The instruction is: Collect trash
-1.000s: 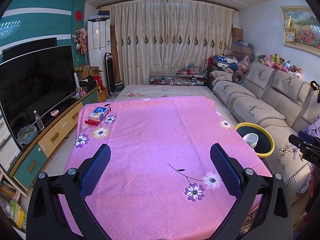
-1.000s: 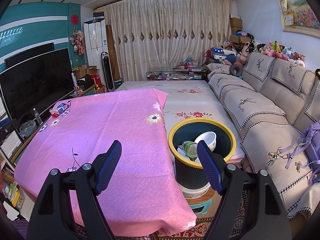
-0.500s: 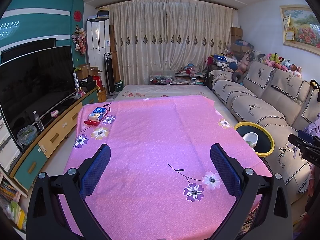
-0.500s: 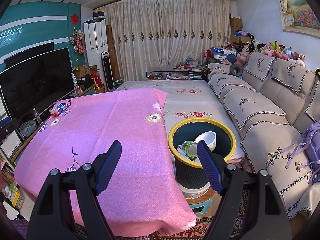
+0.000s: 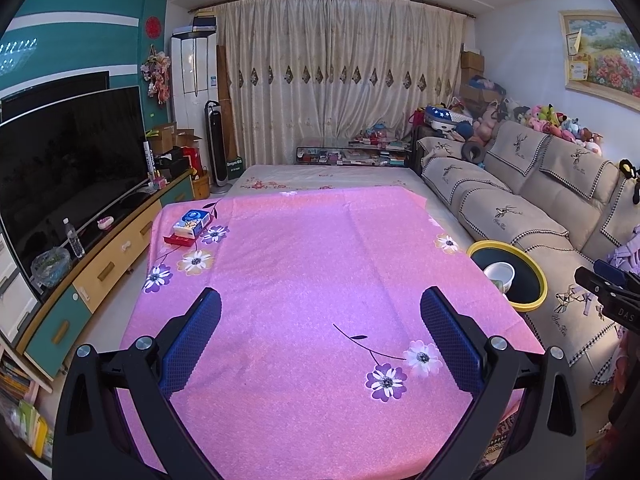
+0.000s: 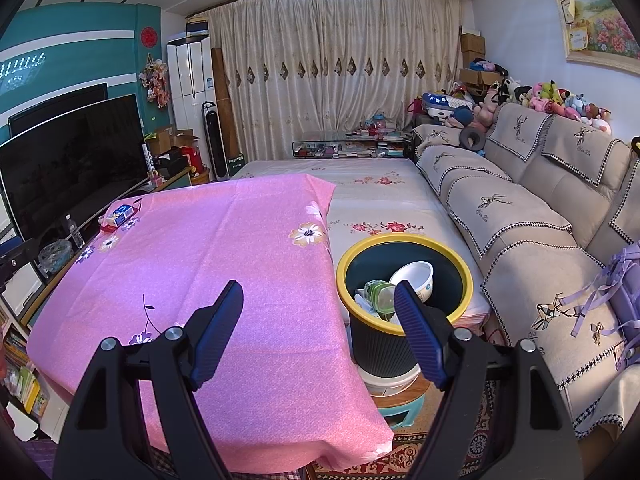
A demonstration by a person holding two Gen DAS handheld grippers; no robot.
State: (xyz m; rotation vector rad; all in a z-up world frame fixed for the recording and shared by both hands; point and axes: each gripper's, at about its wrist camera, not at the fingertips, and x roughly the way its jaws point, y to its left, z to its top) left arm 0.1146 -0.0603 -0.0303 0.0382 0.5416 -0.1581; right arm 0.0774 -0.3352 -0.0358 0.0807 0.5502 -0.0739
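Observation:
A dark trash bin with a yellow rim point(image 6: 460, 264) stands right of the table; it also shows in the left wrist view point(image 5: 538, 280). Inside lie a white bowl point(image 6: 414, 276), a green-rimmed clear container point(image 6: 380, 294) and some white scraps. My right gripper point(image 6: 319, 292) is open and empty, above the table's right edge, its right finger over the bin's near rim. My left gripper point(image 5: 320, 300) is open and empty above the pink flowered tablecloth point(image 5: 304, 264). A blue tissue pack on a red box point(image 5: 190, 224) sits at the table's far left corner.
A beige sofa point(image 6: 532, 216) runs along the right, with a purple bag point(image 6: 624, 280) on it. A TV point(image 5: 68, 168) on a low cabinet stands on the left. A second covered table point(image 6: 372, 196) lies behind. The bin rests on a small stool point(image 6: 400, 404).

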